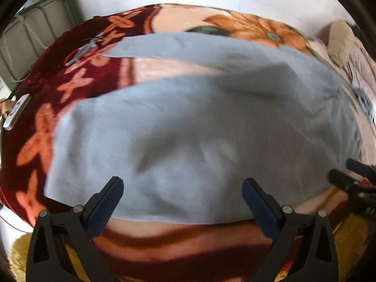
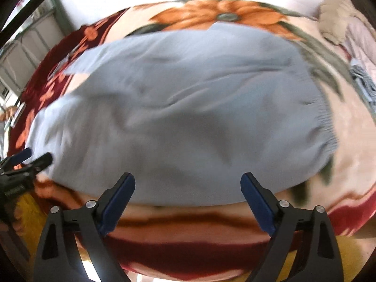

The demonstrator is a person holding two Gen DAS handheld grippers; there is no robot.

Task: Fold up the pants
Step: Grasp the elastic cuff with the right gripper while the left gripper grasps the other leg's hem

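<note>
Light grey-blue pants [image 1: 188, 127] lie spread on a floral blanket [image 1: 77, 87], legs running to the left and the elastic waistband [image 2: 326, 127] to the right. My left gripper [image 1: 182, 188] is open and empty, hovering over the near edge of the pants. My right gripper [image 2: 188, 183] is open and empty over the near edge by the waist part of the pants [image 2: 188, 108]. Each gripper shows in the other's view: the right one at the right edge [image 1: 347, 174], the left one at the left edge [image 2: 35, 158].
The blanket [image 2: 211, 213] covers a bed with a dark red border. A white phone-like object [image 1: 16, 111] lies at the left edge. A beige pillow [image 2: 336, 16] and striped cloth [image 2: 364, 82] lie at the far right. A metal rail [image 1: 30, 37] stands at far left.
</note>
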